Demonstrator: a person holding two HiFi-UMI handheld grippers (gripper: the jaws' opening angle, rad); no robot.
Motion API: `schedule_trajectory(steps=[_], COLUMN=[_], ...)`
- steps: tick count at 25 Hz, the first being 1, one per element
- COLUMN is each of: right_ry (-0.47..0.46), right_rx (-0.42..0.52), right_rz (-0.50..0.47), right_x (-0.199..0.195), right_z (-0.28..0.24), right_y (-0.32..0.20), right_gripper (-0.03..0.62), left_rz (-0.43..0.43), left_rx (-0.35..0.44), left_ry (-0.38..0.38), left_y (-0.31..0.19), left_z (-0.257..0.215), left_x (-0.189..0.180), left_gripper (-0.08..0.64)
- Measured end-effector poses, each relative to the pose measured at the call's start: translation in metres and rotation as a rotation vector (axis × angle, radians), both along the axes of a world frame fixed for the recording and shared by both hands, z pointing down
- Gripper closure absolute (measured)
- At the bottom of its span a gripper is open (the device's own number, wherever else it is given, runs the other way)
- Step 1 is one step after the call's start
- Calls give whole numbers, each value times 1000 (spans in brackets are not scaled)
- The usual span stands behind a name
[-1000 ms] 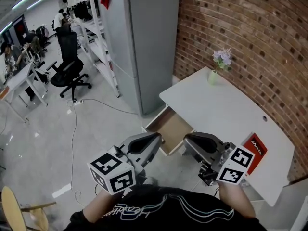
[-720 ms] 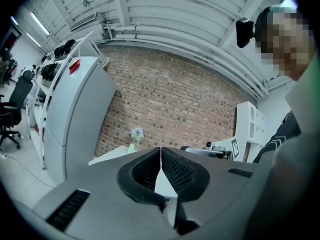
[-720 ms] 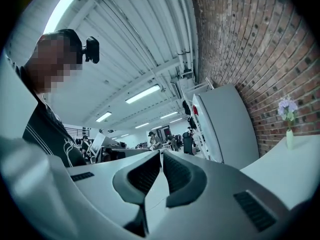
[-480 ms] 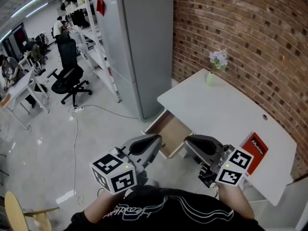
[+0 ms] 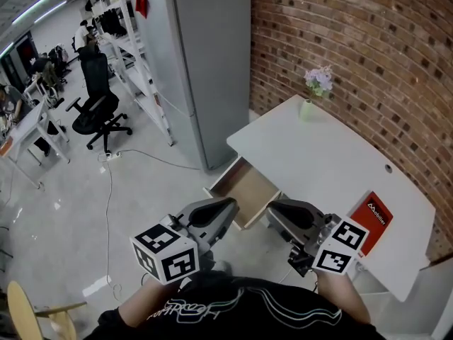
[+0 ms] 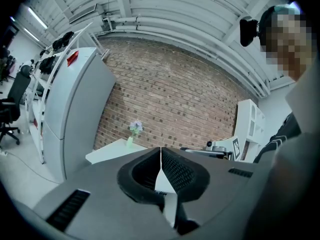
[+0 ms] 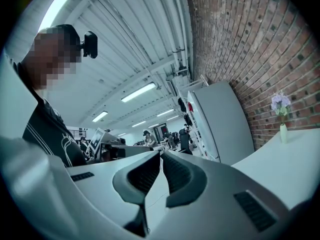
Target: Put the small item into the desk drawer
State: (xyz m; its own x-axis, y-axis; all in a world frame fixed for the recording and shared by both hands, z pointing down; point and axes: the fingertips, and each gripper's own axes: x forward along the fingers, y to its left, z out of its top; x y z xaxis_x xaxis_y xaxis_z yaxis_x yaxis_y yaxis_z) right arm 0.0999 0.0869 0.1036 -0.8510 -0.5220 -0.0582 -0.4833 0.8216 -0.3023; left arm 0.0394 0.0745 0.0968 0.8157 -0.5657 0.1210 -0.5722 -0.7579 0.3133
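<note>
Desk drawer (image 5: 244,188) stands pulled out at the middle of the head view, projecting from under the near left edge of the white desk (image 5: 333,165), and its wooden inside shows bare. A small red item (image 5: 373,220), flat with white print, lies on the desk top at the lower right, close to the desk's front edge and just beside the marker cube of the right gripper (image 5: 273,208). That gripper is held low in the frame, in front of the desk, with its tips near the drawer's right corner. The left gripper (image 5: 229,205) hangs beside it at lower centre, over the grey floor (image 5: 64,218), with its tips near the drawer's front. In the left gripper view, the left gripper's (image 6: 160,152) jaws are pressed together at the tips with nothing between them. The right gripper view shows the right gripper's (image 7: 161,157) jaws likewise closed tip to tip and empty. A vase of pale flowers (image 5: 315,91) stands at the far end of the desk against the brick wall (image 5: 354,41), and a tall grey cabinet (image 5: 205,55) rises at upper centre.
</note>
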Motion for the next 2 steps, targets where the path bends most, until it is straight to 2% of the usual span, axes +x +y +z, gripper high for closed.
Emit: schedule_trajectory(steps=[2], right_ry=[1], right_rx=[-5], right_rz=[3], right_x=[4], right_z=[2], right_y=[-2], right_gripper=[540], left_rz=[4], left_rx=[-5], left_ry=[0], left_y=[-2], left_z=[2], left_x=[4], left_gripper=[534])
